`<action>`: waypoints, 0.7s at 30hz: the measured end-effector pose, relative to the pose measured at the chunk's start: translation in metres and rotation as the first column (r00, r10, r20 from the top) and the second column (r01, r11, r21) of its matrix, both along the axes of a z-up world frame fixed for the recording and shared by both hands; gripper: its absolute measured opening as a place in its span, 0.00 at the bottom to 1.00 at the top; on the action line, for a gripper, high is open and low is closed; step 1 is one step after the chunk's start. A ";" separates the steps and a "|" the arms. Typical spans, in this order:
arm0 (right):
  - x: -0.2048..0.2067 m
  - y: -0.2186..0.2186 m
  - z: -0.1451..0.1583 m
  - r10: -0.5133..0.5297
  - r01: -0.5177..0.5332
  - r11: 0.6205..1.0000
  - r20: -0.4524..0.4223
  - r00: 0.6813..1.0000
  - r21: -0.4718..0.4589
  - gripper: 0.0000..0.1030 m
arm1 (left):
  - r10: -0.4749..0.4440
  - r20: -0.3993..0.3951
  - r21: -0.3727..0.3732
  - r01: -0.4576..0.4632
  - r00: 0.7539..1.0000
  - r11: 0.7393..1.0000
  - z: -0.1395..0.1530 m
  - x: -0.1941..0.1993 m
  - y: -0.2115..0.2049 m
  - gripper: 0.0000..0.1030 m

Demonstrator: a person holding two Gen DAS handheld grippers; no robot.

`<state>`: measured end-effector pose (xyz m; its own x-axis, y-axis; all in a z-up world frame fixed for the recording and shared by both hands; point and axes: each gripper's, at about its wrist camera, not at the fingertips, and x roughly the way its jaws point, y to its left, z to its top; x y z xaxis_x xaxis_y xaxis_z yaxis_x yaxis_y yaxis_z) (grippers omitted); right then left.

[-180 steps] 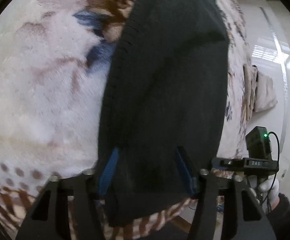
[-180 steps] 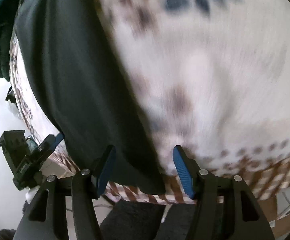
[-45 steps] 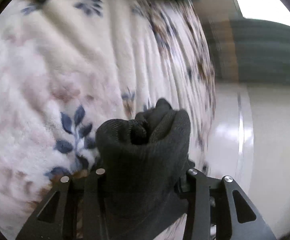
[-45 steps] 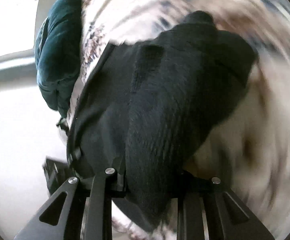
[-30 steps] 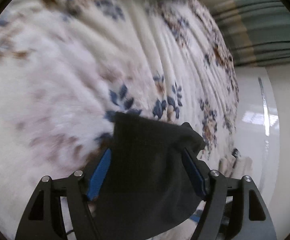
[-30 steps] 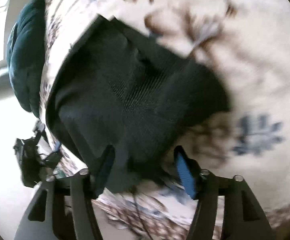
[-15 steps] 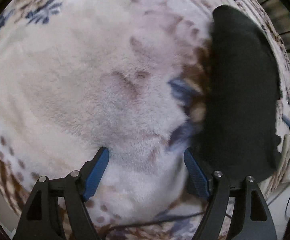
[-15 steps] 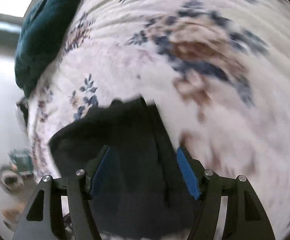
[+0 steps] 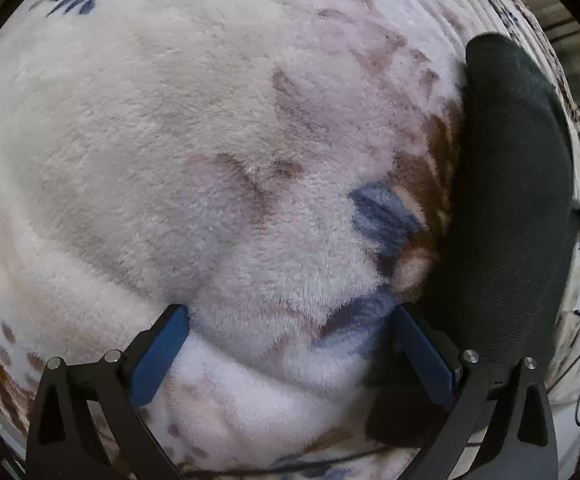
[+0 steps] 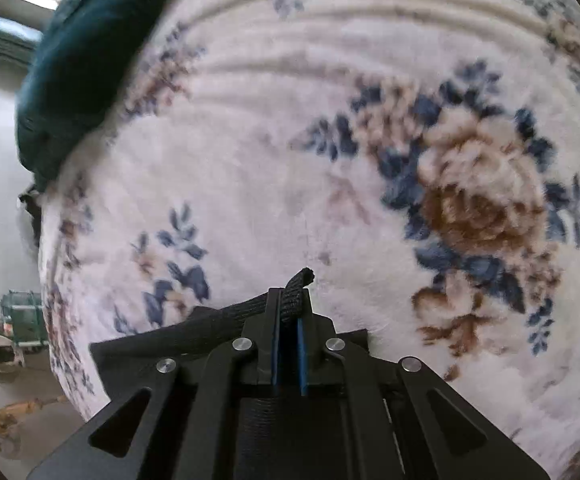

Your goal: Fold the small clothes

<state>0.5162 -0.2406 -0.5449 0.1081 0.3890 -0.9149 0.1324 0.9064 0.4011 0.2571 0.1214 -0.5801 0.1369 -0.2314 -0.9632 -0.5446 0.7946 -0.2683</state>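
Left wrist view: the left gripper (image 9: 287, 344) is spread wide with nothing between its blue pads (image 9: 157, 356), pressed low over the blanket (image 9: 169, 140). The garment (image 9: 510, 208), a dark knit piece, lies on the blanket to the right of the jaws, its near end just beside the right pad. Its long axis runs away from the camera, roughly parallel to the fingers, so the jaws are beside it, not astride it. A grasp here would likely call for a shift to the right.

Right wrist view: the right gripper (image 10: 288, 344) is clenched on an edge of the garment (image 10: 193, 332), a small tip of knit poking past the fingertips. The cloth spreads to the left of and under the jaws, resting on the blanket (image 10: 290, 160). A teal cushion (image 10: 81, 60) sits at the blanket's far left edge, well apart from the garment. The right hand is the one in contact, so it looks better placed to lead the fold.
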 end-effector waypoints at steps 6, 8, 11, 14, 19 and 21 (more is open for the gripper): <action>-0.047 -0.037 0.029 -0.005 0.008 0.996 -0.041 0.999 0.084 0.44 | 0.064 0.086 -0.033 -0.061 0.994 0.998 0.041 -0.007 0.017 1.00; -0.078 -0.047 0.027 0.025 -0.017 0.996 -0.087 0.996 0.091 0.44 | 0.047 0.100 -0.006 -0.046 0.994 0.999 0.050 -0.006 0.014 1.00; -0.118 -0.056 0.005 0.047 -0.041 0.998 -0.181 0.982 0.040 0.44 | 0.022 0.109 0.025 -0.025 0.994 0.999 0.052 0.002 0.005 1.00; -0.146 -0.055 -0.010 0.045 -0.033 0.998 -0.203 0.978 0.058 0.33 | -0.018 0.102 0.042 0.014 0.995 0.999 0.052 0.014 -0.004 1.00; -0.175 -0.071 0.025 -0.081 0.081 0.997 -0.064 0.995 -0.011 0.02 | -0.064 0.122 0.065 0.057 0.990 0.996 0.072 0.014 -0.014 1.00; -0.182 -0.079 0.039 -0.108 0.107 0.994 -0.024 0.994 -0.035 0.02 | -0.086 0.134 0.073 0.077 0.987 0.994 0.077 0.015 -0.018 1.00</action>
